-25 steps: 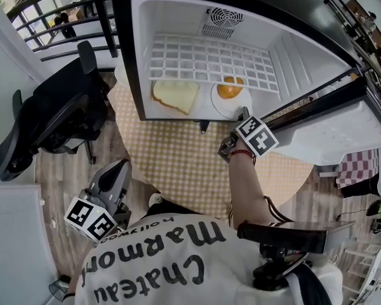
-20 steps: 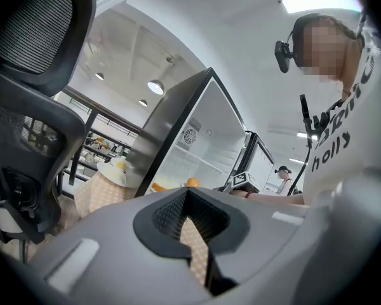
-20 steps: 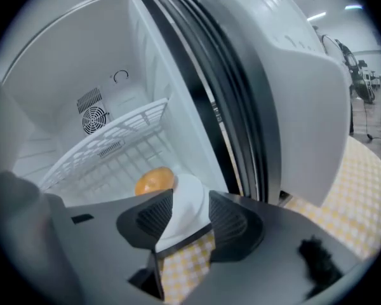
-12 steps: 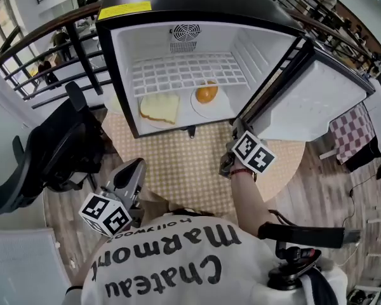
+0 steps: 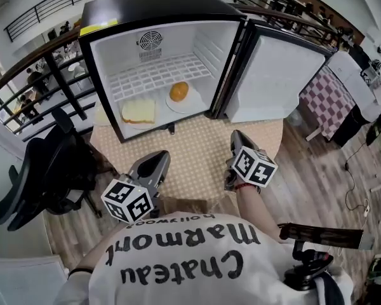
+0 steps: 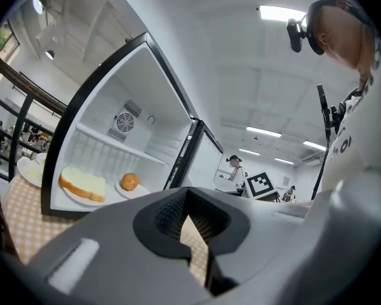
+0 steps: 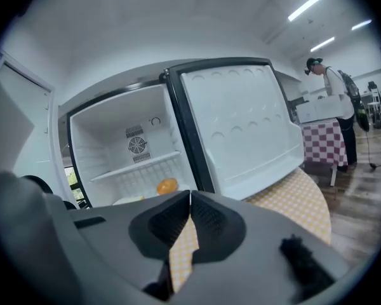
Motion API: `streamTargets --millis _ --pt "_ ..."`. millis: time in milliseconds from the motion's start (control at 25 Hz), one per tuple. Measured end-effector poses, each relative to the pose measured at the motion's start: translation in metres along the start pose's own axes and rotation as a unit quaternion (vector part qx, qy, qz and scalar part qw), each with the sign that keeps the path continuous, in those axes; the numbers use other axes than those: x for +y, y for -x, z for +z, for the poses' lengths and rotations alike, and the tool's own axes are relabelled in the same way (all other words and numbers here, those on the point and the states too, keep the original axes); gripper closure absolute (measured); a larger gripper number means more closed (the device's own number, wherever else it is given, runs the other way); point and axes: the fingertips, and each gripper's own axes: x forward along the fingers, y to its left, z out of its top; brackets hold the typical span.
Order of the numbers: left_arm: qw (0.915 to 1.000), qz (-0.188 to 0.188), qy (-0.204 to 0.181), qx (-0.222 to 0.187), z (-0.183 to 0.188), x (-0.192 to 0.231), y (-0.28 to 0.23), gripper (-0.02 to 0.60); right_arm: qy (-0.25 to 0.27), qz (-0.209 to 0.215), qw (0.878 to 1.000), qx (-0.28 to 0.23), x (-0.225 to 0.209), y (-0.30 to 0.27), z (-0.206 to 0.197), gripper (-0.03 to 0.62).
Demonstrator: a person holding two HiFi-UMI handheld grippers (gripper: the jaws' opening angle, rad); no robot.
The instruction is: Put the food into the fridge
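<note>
Now left hand-held gripper (image 5: 156, 161) seen shut, empty; right hand-held gripper (image 5: 237, 136) jaws just closed on nothing, near open black fridge (image 5: 159, 5).

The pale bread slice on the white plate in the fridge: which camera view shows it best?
The head view: the pale bread slice lies whole, seen from above. The left gripper view shows it side-on. The right gripper view shows only a pale sliver.
</note>
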Motion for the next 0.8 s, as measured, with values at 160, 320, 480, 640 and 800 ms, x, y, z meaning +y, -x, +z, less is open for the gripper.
streamTargets --millis 160,320,480,640,800 --pt "1.0 -0.003 -0.007 -0.002 -0.008 -0.032 -0.002 0.577 -0.003 0.033 0.999 -0.006 -0.003 0.026 0.005 0.574" --pt "0.9998 0.016 -0.003 -0.013 -0.025 -0.066 0.001 0.578 0.013 0.072 0.997 0.006 -0.006 0.057 0.003 0.574" --pt "0.9991 0.038 -0.002 -0.02 -0.046 -0.107 0.008 0.577 0.036 0.108 0.993 0.014 -0.016 0.09 0.001 0.578" --pt "0.9976 0.061 0.007 -0.032 -0.07 -0.144 0.018 0.577 0.045 0.136 0.989 0.024 -0.031 0.127 -0.01 0.579" --pt "0.9947 0.09 -0.017 -0.047 -0.08 -0.179 0.032 0.577 0.066 0.165 0.984 0.028 -0.043 0.166 -0.016 0.579"
